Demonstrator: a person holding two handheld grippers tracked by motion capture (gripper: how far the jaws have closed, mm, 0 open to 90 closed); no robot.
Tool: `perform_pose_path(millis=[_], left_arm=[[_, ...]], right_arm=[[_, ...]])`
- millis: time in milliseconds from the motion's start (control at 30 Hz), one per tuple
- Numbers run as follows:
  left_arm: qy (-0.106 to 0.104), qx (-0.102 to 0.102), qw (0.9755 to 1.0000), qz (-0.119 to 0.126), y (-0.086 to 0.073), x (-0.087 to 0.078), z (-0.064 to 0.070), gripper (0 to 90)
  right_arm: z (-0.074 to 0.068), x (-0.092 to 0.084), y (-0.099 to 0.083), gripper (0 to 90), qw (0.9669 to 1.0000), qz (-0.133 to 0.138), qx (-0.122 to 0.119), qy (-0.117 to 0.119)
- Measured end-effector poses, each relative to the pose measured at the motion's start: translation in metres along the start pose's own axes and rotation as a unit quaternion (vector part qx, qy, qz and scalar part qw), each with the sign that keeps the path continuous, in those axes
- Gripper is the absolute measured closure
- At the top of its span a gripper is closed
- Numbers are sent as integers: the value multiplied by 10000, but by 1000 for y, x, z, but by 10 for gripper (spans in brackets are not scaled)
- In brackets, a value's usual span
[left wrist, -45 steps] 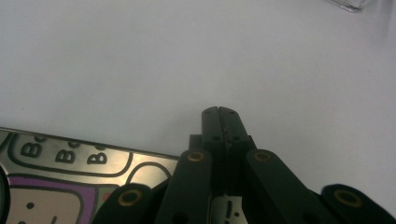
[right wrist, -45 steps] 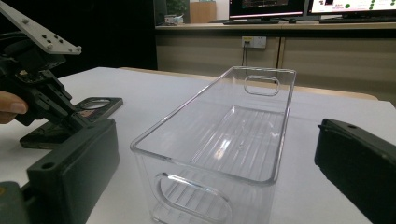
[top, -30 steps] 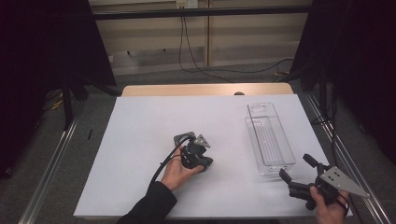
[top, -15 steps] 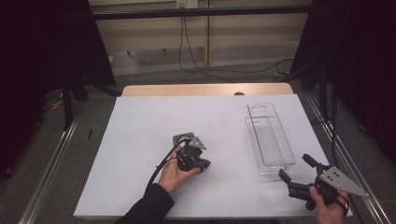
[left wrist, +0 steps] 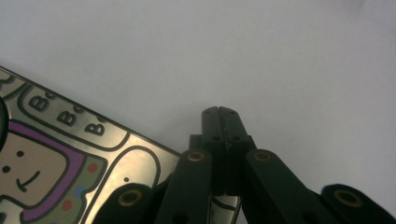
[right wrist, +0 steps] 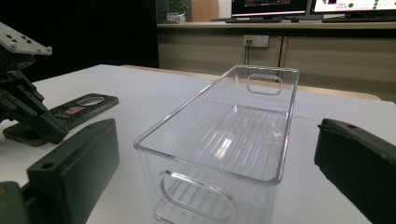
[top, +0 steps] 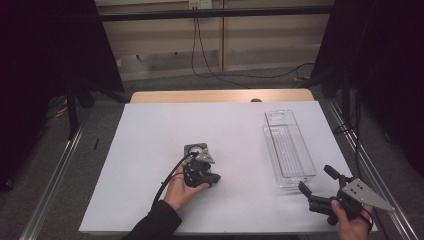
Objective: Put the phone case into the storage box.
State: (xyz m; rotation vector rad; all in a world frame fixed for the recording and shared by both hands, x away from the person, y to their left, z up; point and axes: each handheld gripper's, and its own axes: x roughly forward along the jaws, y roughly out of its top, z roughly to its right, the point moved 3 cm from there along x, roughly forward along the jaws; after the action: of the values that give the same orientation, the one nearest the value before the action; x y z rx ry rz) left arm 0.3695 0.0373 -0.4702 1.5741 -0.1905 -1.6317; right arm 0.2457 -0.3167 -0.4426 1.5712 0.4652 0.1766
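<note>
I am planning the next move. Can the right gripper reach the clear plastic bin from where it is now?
Probably yes: the right gripper is open, its jaws point at the near end of the clear bin, with bare table between them.

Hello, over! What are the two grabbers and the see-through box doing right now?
Left gripper shut, beside the flat cartoon card. Right gripper open, facing the clear bin. Bin empty. Nothing between.

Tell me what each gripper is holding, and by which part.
Neither holds anything: the left gripper is shut beside the flat card, and the right gripper is open before the clear bin.
</note>
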Motion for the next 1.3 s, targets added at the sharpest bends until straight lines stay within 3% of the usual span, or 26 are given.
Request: perform_pose_path(millis=[1300], left_arm=[[98,-241,9996,52,-28,-28,-16,900]], right_arm=[[0,0,0,0,10000,-8,-32,-21]])
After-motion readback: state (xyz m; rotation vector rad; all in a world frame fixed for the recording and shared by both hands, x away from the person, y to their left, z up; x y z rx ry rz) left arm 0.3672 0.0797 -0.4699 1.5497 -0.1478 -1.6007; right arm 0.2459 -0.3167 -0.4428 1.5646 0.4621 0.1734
